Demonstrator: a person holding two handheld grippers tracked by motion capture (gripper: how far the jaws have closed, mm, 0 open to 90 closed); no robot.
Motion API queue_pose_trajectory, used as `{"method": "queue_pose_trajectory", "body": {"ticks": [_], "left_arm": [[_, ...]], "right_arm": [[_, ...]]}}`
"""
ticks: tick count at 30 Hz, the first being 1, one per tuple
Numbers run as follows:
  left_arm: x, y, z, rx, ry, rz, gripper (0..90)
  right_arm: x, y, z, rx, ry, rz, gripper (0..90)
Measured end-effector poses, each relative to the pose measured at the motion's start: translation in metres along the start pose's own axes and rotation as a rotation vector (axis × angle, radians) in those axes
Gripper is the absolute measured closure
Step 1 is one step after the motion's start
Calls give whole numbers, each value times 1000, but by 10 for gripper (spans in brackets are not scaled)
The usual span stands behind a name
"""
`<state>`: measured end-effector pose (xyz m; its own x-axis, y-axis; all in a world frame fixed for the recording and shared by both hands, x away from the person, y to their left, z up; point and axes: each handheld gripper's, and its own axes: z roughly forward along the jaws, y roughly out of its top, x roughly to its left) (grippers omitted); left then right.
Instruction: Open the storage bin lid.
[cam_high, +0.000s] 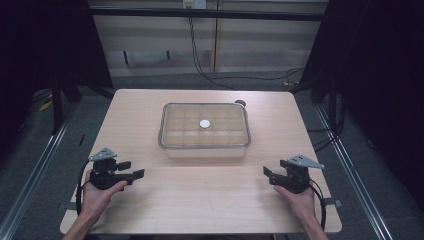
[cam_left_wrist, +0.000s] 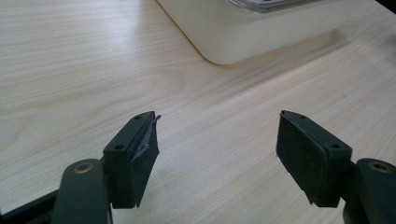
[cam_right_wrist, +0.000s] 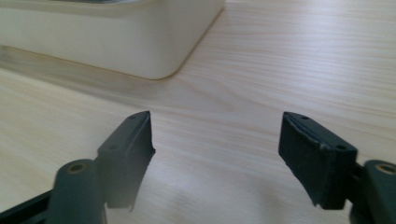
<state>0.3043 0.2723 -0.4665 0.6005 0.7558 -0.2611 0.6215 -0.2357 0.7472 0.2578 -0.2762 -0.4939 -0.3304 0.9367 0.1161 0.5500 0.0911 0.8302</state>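
A cream rectangular box (cam_high: 204, 131) with a clear lid stands in the middle of the wooden table; a small white round piece (cam_high: 204, 123) sits at the lid's centre. My left gripper (cam_high: 131, 169) rests near the front left of the table, held by a hand, jaws open and empty, pointing toward the box. My right gripper (cam_high: 272, 173) rests at the front right, also open and empty. In the left gripper view the box corner (cam_left_wrist: 233, 35) lies ahead of my left gripper (cam_left_wrist: 217, 140). In the right gripper view the box corner (cam_right_wrist: 154, 42) lies ahead of my right gripper (cam_right_wrist: 217, 140).
The light wooden table (cam_high: 200, 195) has bare surface between the two grippers and around the box. A small dark round object (cam_high: 240, 103) lies just behind the box's far right corner. Cables run over the floor behind the table.
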Motion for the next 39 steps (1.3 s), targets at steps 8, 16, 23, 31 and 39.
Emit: {"method": "queue_pose_trajectory", "body": {"ticks": [8, 16, 23, 31, 39], "left_arm": [[9, 0, -2, -16, -3, -65, 289], [3, 0, -1, -1, -4, -34, 296], [-8, 7, 0, -11, -2, -9, 305], [-11, 19, 10, -4, -22, -24, 263], [-10, 40, 17, -16, -42, 12, 253]], "right_arm": [[-3, 4, -2, 54, 105, 56, 323], [4, 13, 4, 75, 139, 42, 325], [12, 19, 1, 97, 186, 44, 347], [14, 36, 2, 102, 212, 69, 303], [13, 68, -3, 71, 270, 55, 279]]}}
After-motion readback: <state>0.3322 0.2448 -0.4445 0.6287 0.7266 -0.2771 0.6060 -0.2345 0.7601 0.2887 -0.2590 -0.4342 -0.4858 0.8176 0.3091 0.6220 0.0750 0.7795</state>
